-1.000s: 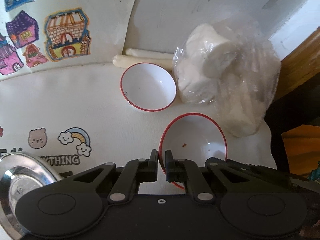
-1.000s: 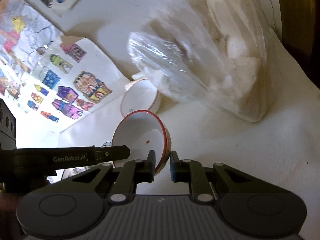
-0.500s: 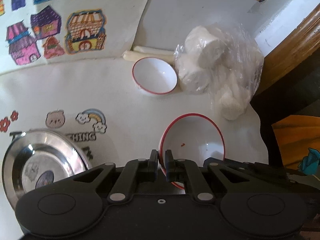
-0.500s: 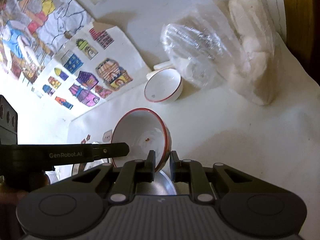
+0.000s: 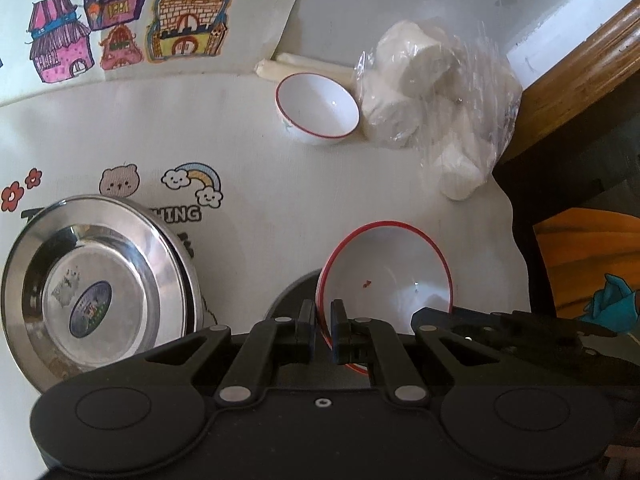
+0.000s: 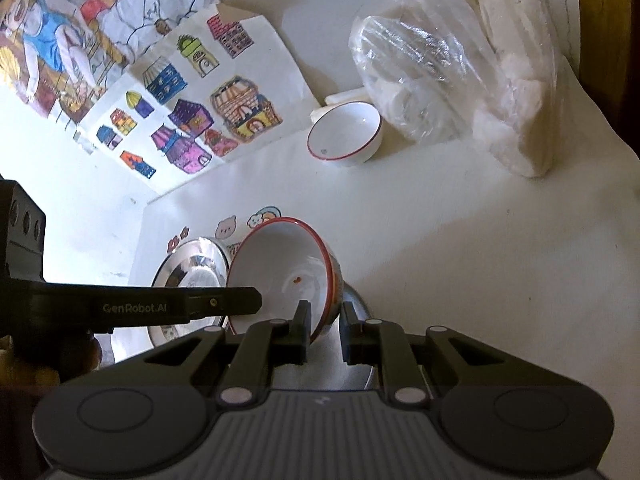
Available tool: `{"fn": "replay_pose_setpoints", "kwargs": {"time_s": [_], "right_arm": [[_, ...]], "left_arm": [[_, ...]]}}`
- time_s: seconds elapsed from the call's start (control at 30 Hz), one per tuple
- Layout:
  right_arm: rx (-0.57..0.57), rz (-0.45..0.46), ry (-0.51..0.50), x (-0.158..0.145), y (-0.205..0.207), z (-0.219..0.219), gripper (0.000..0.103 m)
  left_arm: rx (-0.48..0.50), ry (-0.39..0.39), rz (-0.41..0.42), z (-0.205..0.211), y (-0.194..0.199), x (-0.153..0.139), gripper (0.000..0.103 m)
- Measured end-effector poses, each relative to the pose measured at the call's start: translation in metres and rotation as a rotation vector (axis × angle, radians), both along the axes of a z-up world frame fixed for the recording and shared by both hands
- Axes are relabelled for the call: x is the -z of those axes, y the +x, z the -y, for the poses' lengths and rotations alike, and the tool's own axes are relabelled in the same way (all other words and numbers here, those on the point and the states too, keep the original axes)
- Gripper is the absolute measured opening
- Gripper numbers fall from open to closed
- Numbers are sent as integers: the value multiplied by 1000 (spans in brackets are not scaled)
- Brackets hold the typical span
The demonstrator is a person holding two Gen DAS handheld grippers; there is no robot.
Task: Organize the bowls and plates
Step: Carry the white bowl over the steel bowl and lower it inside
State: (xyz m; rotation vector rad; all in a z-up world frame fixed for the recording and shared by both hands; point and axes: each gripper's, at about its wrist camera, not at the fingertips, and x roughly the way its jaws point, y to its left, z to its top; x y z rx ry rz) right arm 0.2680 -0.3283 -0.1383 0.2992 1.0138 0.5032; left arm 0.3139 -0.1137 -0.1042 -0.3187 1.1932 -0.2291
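Both tongs [image 5: 323, 326] [image 6: 324, 330] – same grip – bowl [image 5: 386, 268] now nearer steel plate [image 5: 100, 288]

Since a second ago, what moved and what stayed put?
The red-rimmed bowl, pinched at its rim by both the left gripper and the right gripper, was carried back from the plastic bag, so the steel plate came into view. Both grips stayed shut on it. The small bowl beside the bag stayed put.
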Motion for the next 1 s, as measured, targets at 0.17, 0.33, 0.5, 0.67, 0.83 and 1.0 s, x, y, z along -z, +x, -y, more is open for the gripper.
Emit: {"fn": "replay_pose_setpoints", "kwargs": {"time_s": [0.17, 0.33, 0.5, 0.67, 0.83, 1.0], "right_arm": [[-27, -18, -16, 1, -4, -3, 17], [-49, -42, -28, 4, -7, -5, 17], [-69, -56, -39, 7, -10, -6, 17], [-76, -68, -45, 9, -10, -6, 17], [-85, -81, -49, 11, -8, -8, 17], [-102, -94, -58, 14, -4, -11, 17]], "left_arm": [[4, 0, -23, -1, -5, 3, 7], [8, 5, -49, 1, -10, 7, 7], [16, 9, -68, 1, -13, 10, 7], [23, 19, -84, 3, -14, 13, 7], [25, 34, -107, 5, -15, 16, 7], [34, 55, -135, 7, -15, 19, 8]]}}
